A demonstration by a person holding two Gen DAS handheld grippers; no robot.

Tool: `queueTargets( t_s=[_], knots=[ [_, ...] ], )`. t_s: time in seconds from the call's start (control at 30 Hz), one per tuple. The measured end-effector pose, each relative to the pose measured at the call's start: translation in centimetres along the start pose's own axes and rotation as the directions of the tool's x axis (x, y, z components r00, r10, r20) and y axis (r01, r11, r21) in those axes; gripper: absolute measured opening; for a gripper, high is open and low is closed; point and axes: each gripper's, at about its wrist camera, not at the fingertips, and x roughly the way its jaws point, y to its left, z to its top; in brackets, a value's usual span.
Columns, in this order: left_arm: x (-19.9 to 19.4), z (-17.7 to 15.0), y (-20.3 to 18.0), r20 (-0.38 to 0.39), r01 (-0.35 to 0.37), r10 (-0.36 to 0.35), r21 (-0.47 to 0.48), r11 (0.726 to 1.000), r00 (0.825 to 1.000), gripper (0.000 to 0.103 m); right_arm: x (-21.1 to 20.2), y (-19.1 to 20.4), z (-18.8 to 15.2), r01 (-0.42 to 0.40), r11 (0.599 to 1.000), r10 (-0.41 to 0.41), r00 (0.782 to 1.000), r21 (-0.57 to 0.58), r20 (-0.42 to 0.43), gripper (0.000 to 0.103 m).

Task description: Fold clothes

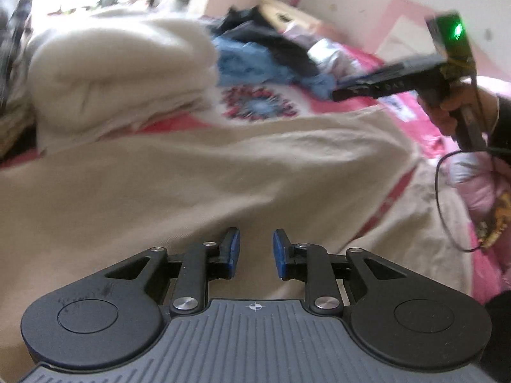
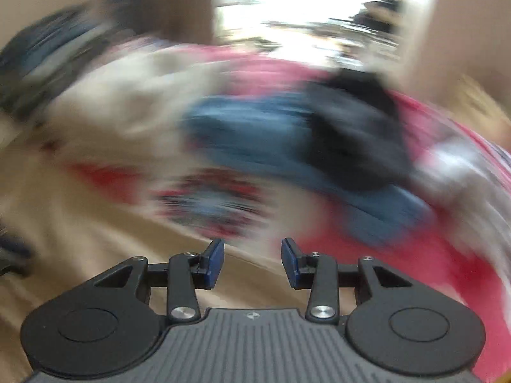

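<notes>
A beige garment (image 1: 198,185) lies spread over the pink bed, filling the middle of the left wrist view. My left gripper (image 1: 255,252) hovers just above its near part, open and empty. A folded cream-white garment (image 1: 118,76) sits at the far left. My right gripper shows in the left wrist view (image 1: 338,94) at the upper right, held in a hand above the bed. In the heavily blurred right wrist view, my right gripper (image 2: 252,263) is open and empty over the beige garment's (image 2: 80,223) edge.
A pile of blue (image 1: 252,63) and dark clothes (image 1: 278,38) lies at the back of the bed, also seen blurred in the right wrist view (image 2: 255,140). A patterned pink bedsheet (image 1: 258,103) lies beneath. A cable (image 1: 444,204) hangs at the right.
</notes>
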Motion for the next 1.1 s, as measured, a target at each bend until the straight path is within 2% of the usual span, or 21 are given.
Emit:
queueTargets(
  t_s=[0.07, 0.23, 0.33, 0.43, 0.5, 0.57, 0.67, 0.77, 0.9, 0.97, 1.03, 1.1],
  knots=[
    [0.5, -0.6, 0.3, -0.029, 0.0, -0.001, -0.028, 1.0, 1.0, 0.022, 2.9, 2.1, 1.8, -0.089, 0.994, 0.087, 0.996, -0.069, -0.029, 0.042],
    [0.5, -1.6, 0.5, -0.012, -0.001, 0.001, -0.039, 0.999, 1.0, 0.022, 7.3, 5.4, 4.5, -0.255, 0.95, 0.236, 0.965, -0.18, -0.117, 0.042],
    [0.5, -1.9, 0.9, -0.006, 0.013, -0.013, -0.061, 0.998, 1.0, 0.022, 9.2, 7.1, 4.6, -0.292, 0.928, 0.248, 0.948, -0.232, -0.2, 0.047],
    [0.4, -2.2, 1.1, 0.004, 0.022, -0.022, -0.058, 0.998, 1.0, 0.022, 10.8, 8.1, 4.2, -0.274, 0.919, 0.208, 0.947, -0.284, -0.243, 0.051],
    [0.4, -2.4, 0.9, 0.013, 0.024, -0.024, -0.049, 0.999, 1.0, 0.022, 10.5, 8.7, 4.3, -0.273, 0.914, 0.197, 0.946, -0.301, -0.259, 0.045],
    [0.4, -2.6, 0.7, 0.023, 0.019, -0.018, -0.036, 0.999, 1.0, 0.023, 9.9, 9.4, 4.3, -0.27, 0.901, 0.18, 0.945, -0.339, -0.274, 0.011],
    [0.5, -2.7, 0.2, 0.032, 0.003, -0.002, -0.003, 1.0, 0.999, 0.023, 8.6, 11.9, 3.5, -0.193, 0.841, 0.08, 0.968, -0.506, -0.236, 0.003],
    [0.5, -2.9, 0.0, 0.037, -0.006, 0.005, 0.018, 1.0, 0.999, 0.023, 7.7, 12.6, 3.9, -0.025, 0.802, -0.039, 0.995, -0.597, -0.094, 0.003],
    [0.6, -3.0, 0.0, 0.04, -0.008, 0.006, 0.033, 0.999, 0.999, 0.023, 9.9, 11.9, 4.1, 0.038, 0.821, -0.089, 0.994, -0.569, -0.062, 0.005],
    [0.5, -3.1, 0.0, 0.041, -0.01, 0.008, 0.039, 0.999, 0.999, 0.023, 11.3, 12.0, 3.0, 0.084, 0.809, -0.119, 0.993, -0.581, -0.022, 0.012],
    [0.5, -3.2, 0.0, 0.043, -0.011, 0.01, 0.04, 0.999, 0.999, 0.023, 11.3, 11.1, 3.0, 0.089, 0.856, -0.106, 0.994, -0.509, -0.003, 0.017],
    [0.3, -3.2, -0.1, 0.042, -0.013, 0.011, 0.042, 0.999, 0.999, 0.023, 10.5, 9.4, 3.4, 0.078, 0.917, -0.082, 0.997, -0.392, 0.006, 0.037]
  ],
)
